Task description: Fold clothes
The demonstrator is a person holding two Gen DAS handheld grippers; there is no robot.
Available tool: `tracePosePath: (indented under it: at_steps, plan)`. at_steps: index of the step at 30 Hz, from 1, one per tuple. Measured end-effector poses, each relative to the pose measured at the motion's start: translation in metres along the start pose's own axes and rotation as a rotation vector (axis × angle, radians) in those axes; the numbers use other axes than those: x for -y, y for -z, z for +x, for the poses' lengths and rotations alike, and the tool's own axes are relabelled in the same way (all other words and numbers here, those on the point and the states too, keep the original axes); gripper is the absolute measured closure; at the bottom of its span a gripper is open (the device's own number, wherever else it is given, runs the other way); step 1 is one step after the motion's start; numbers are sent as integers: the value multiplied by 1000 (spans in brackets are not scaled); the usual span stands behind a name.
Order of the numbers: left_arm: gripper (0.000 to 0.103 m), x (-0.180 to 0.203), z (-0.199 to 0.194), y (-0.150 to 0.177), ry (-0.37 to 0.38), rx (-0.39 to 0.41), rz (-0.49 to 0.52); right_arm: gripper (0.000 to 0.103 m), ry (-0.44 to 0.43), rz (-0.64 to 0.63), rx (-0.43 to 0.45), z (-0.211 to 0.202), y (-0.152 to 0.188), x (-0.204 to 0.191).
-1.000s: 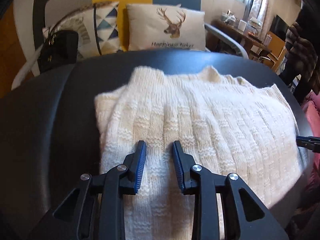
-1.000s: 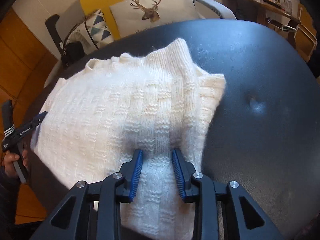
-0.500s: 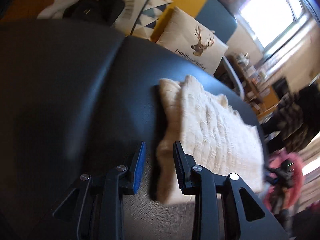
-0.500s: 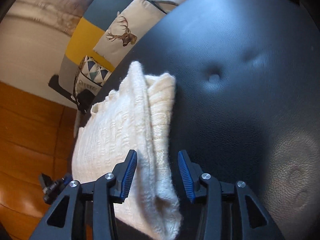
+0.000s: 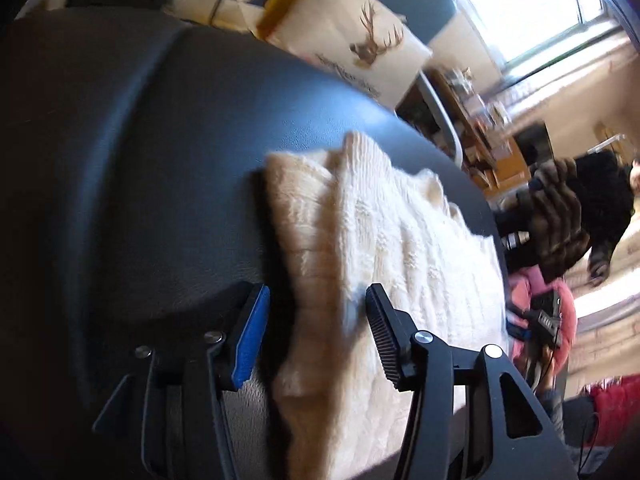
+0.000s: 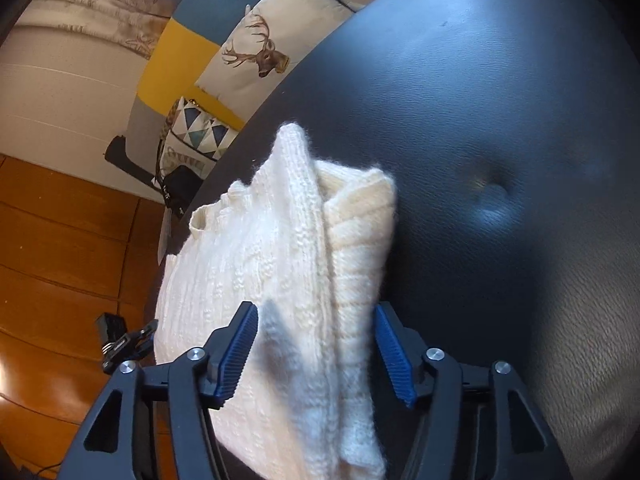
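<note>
Knitwear fills the middle of both wrist views: a cream knitted sweater (image 5: 384, 264), already folded into a thick stack, lies on a dark padded leather surface (image 5: 140, 160). The left gripper (image 5: 316, 312) is seen straddling the sweater's left-hand edge, and the right gripper (image 6: 316, 332) straddles the opposite edge. Both sets of jaws are opening; the layered edge lies between the pads in each view, yet a gap shows on either side, so nothing is gripped. Cushions, one printed with a deer (image 6: 256, 52), are seen beyond the surface, with a wooden floor (image 6: 60, 240) below it in the right view.

The step in hand is judged to be taking hold of the two side edges for a further fold. It is done well if every layer at each edge is gathered between the pads before closing, since a soft, bulky knit is likely to slip or shed its lower layers. Both edges should be pinched at matching points, so the stack is lifted evenly and the fold line stays straight. Only light tension is advised, as loose knit stretches easily.
</note>
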State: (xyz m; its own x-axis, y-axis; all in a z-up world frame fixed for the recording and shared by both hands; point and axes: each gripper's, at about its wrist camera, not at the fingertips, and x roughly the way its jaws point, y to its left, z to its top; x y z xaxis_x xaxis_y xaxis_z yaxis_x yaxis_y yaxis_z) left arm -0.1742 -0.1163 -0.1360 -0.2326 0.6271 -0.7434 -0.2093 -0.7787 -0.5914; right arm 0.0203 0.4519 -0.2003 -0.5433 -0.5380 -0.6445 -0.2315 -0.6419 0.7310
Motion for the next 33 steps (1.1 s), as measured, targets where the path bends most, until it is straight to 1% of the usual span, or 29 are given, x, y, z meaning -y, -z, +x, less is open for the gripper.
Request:
tracePosePath:
  at_steps: [2, 4, 5, 6, 7, 8, 9, 10, 11, 14, 16, 19, 21, 23, 25, 28, 31, 32, 33]
  plan:
    - [48, 0, 4, -6, 24, -6, 0, 36, -14, -8, -18, 5, -6, 1]
    - [48, 1, 7, -9, 30, -6, 1, 33, -17, -30, -36, 9, -10, 0]
    - [54, 4, 7, -8, 15, 3, 18, 33, -17, -42, -44, 12, -12, -1]
    - [65, 9, 6, -6, -7, 15, 41, 33, -5, -63, -52, 14, -12, -4]
    - [80, 13, 5, -4, -29, 26, 64, 35, 33, -99, -61, 16, -11, -8]
    - [83, 18, 5, -2, -51, 38, 87, 44, 71, -134, -71, 18, -11, -13]
    - [85, 23, 4, 0, -73, 50, 110, 53, 111, -168, -79, 20, -10, -17]
    - [86, 28, 1, 5, -102, 73, 125, 68, 161, -188, -83, 21, -9, -19]
    - [88, 33, -2, 10, -133, 100, 138, 76, 181, -201, -84, 21, -8, -21]
    - [88, 50, -10, 31, -229, 169, 165, 79, 241, -261, -83, 26, -1, -30]
    - [88, 54, -18, 43, -261, 217, 141, 80, 275, -300, -78, 28, 3, -38]
    - [88, 56, -41, 65, -306, 315, 99, 80, 277, -339, -80, 38, 4, -45]
    - [88, 61, -65, 82, -349, 395, 84, 81, 266, -379, -81, 49, -3, -62]
    - [88, 66, -92, 102, -394, 479, 71, 83, 238, -441, -96, 70, -19, -94]
    - [88, 66, -125, 128, -452, 572, 48, 84, 210, -534, -132, 101, -36, -139]
    - [88, 58, -175, 173, -561, 706, -21, 84, 192, -697, -186, 154, -40, -212]
    - [88, 59, -203, 221, -661, 810, -90, 85, 175, -894, -201, 195, -34, -299]
    - [88, 56, -209, 236, -695, 835, -120, 88, 176, -972, -194, 203, -33, -333]
    - [88, 52, -215, 251, -731, 857, -151, 95, 186, -1043, -181, 209, -33, -363]
